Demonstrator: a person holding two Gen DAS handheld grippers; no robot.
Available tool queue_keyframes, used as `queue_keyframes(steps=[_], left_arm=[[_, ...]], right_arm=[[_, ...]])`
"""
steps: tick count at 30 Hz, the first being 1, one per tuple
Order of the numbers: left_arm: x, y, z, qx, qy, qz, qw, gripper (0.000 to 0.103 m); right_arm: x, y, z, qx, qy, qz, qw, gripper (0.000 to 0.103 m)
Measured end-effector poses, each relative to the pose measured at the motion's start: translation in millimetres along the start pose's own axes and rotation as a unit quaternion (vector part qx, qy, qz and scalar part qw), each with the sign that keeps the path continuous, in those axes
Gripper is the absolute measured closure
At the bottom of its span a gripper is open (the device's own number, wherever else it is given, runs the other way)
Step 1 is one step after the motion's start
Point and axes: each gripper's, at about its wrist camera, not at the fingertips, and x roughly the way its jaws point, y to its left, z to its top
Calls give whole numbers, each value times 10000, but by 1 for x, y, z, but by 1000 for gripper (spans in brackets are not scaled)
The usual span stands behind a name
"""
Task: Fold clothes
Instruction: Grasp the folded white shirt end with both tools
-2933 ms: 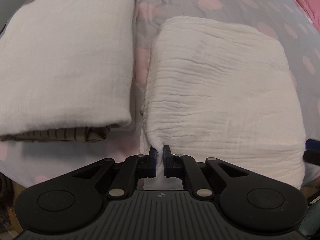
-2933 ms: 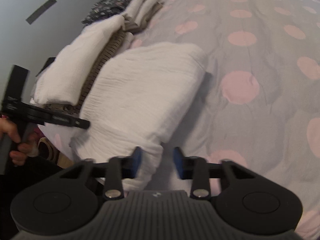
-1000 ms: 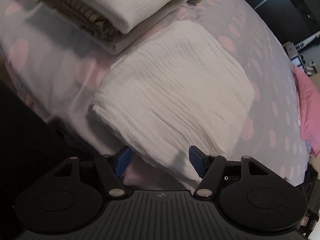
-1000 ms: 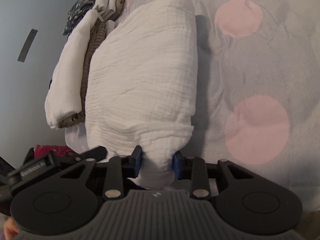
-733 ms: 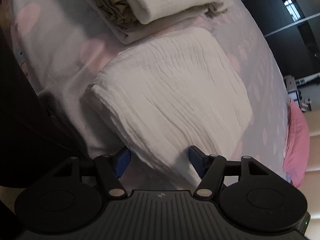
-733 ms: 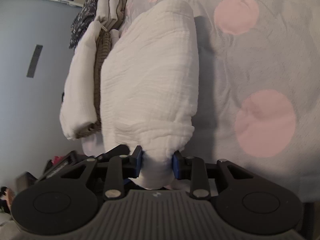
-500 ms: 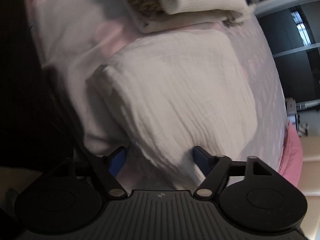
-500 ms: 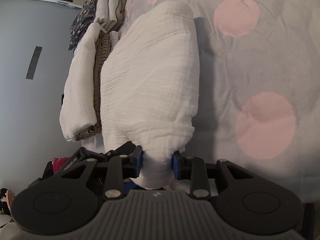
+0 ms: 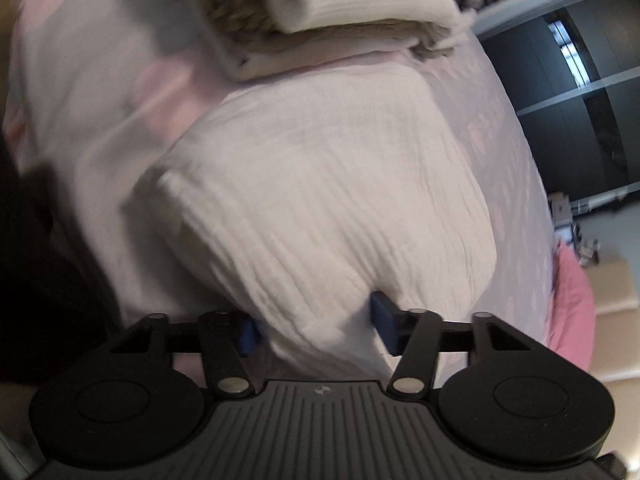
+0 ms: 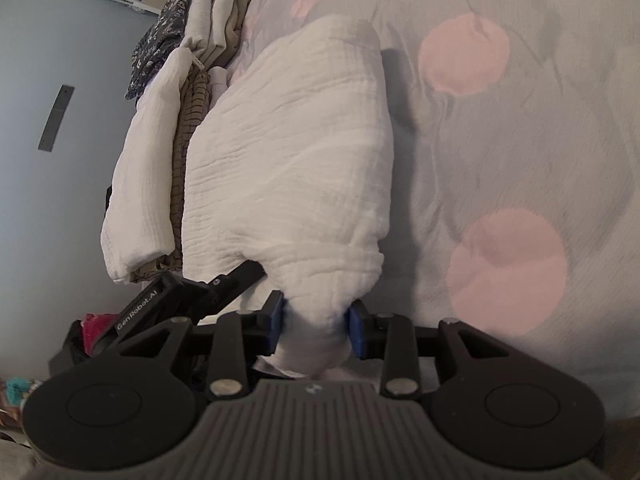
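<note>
Folded white cloth (image 10: pixel 288 184): our right gripper (image 10: pixel 318 328) stays clamped on it; left gripper (image 9: pixel 316 330), marked "GenRobot.AI", has slid in, wide-open.

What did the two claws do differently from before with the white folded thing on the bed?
The left claw let go of the folded white cloth's edge, opened wide and swung round; the cloth's corner now sits between its open fingers. The right claw, open and beside the cloth before, moved in and closed on its near end. The cloth stayed folded on the spotted bedspread, next to the stack of folded clothes.
</note>
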Motion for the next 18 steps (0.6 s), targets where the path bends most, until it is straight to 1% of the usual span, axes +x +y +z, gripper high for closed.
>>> queue_keyframes(steps=[1, 2, 3, 4, 6, 8, 11, 12, 13, 16, 18], left_arm=[[-1, -4, 2, 141, -7, 74, 9999, 59], [-1, -6, 4, 209, -15, 119, 9997, 64], [-3, -8, 6, 237, -5, 155, 9996, 69], [-6, -11, 6, 320, -1, 199, 9993, 70], [-12, -16, 6, 490, 7, 287, 9984, 76], [-18, -21, 7, 659, 15, 375, 9971, 79], [-24, -27, 10, 852, 59, 506, 9951, 82], [-25, -27, 12, 838, 104, 545, 9949, 82], [-26, -26, 13, 820, 151, 583, 9948, 82], [-26, -25, 15, 829, 299, 707, 9936, 82], [-25, -27, 15, 915, 363, 802, 9919, 82]], right_arm=[[-2, 2, 1, -74, -16, -86, 9999, 62], [-4, 3, 2, -150, -42, -177, 9997, 61], [-7, 5, 3, -224, -77, -279, 9993, 57], [-10, 6, 5, -295, -115, -387, 9988, 54], [-17, 9, 11, -443, -184, -526, 9975, 52], [-21, 11, 22, -621, -167, -632, 9959, 47], [-28, 16, 45, -1043, -73, -850, 9909, 39], [-29, 18, 53, -1220, -55, -929, 9882, 34], [-30, 20, 61, -1386, -43, -1004, 9852, 32], [-26, 21, 86, -1633, -39, -1117, 9802, 32], [-18, 20, 99, -1630, -2, -1050, 9810, 32]])
